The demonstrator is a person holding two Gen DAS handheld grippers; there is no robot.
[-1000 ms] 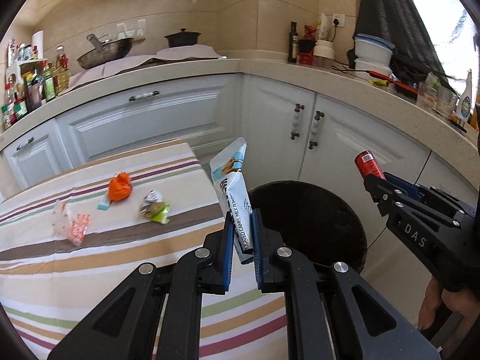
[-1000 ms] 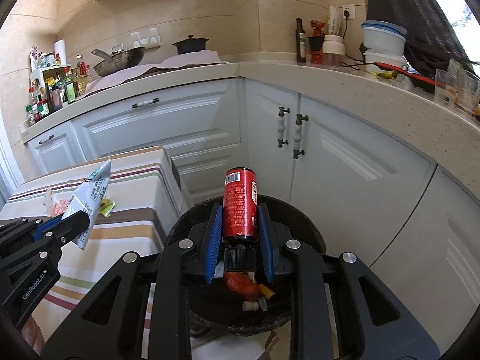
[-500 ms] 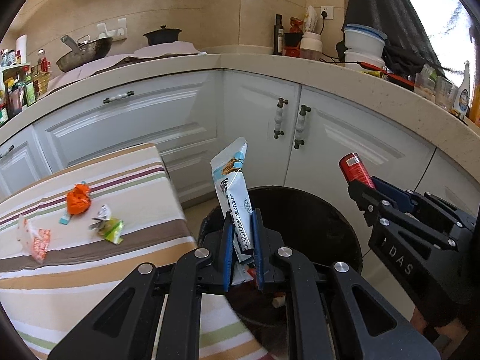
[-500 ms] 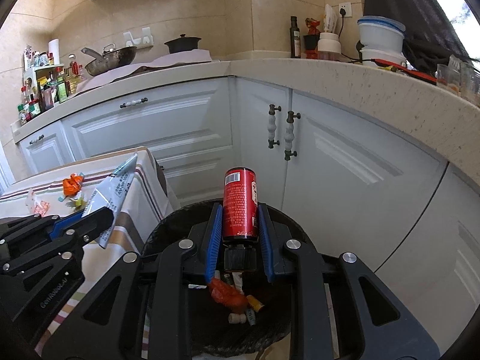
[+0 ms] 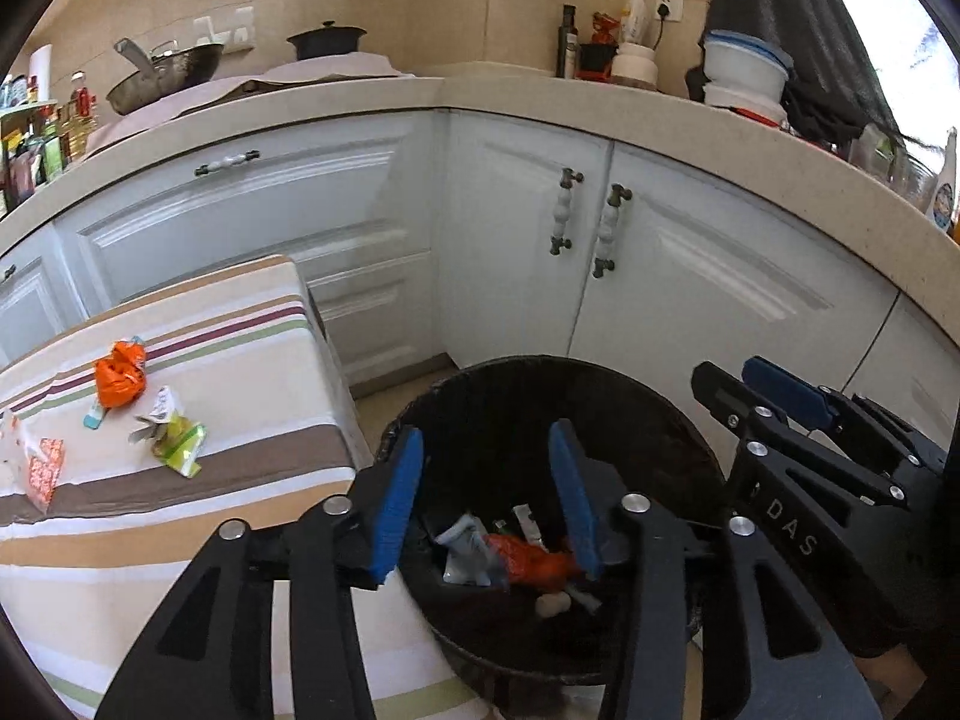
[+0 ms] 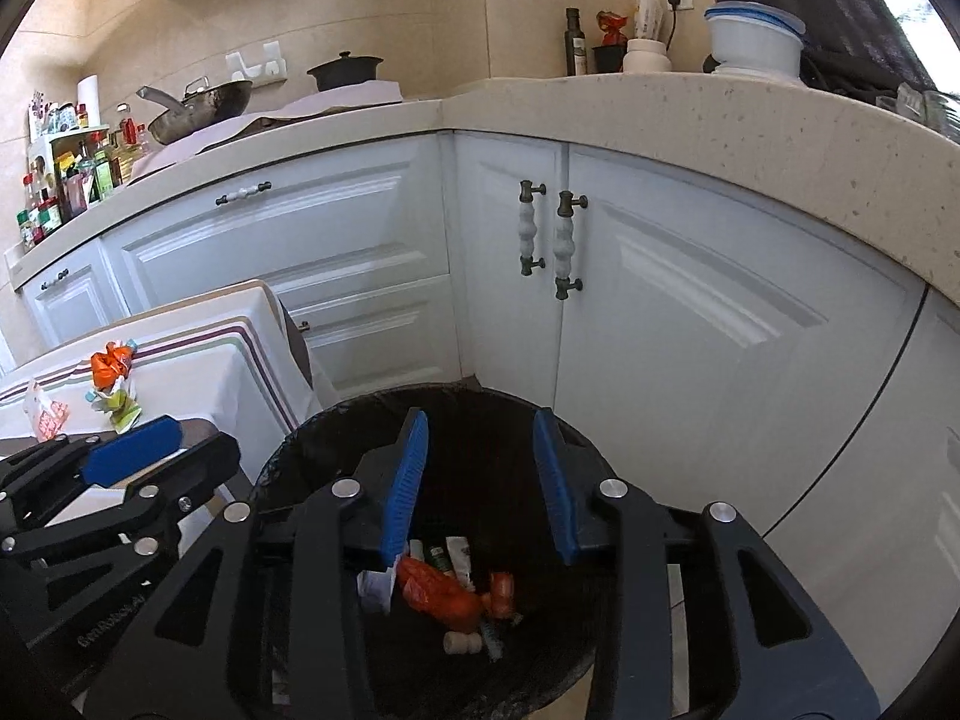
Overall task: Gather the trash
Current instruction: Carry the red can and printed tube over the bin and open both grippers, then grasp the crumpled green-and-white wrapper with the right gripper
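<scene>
Now three wrappers on table; one bin.

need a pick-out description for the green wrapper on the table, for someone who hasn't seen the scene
Find the striped tablecloth left of the black bin. Three pieces of litter lie near its far end; the green wrapper is the one nearest the bin, yellow-green with crumpled silver foil, beside the orange wrapper.

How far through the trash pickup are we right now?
Partly done. Several wrappers already lie in the black bin. Nothing is in hand: left tongs and right tongs are both opening over the bin with nothing between them. Left on the striped table: orange wrapper, green wrapper, red-and-white packet.
</scene>
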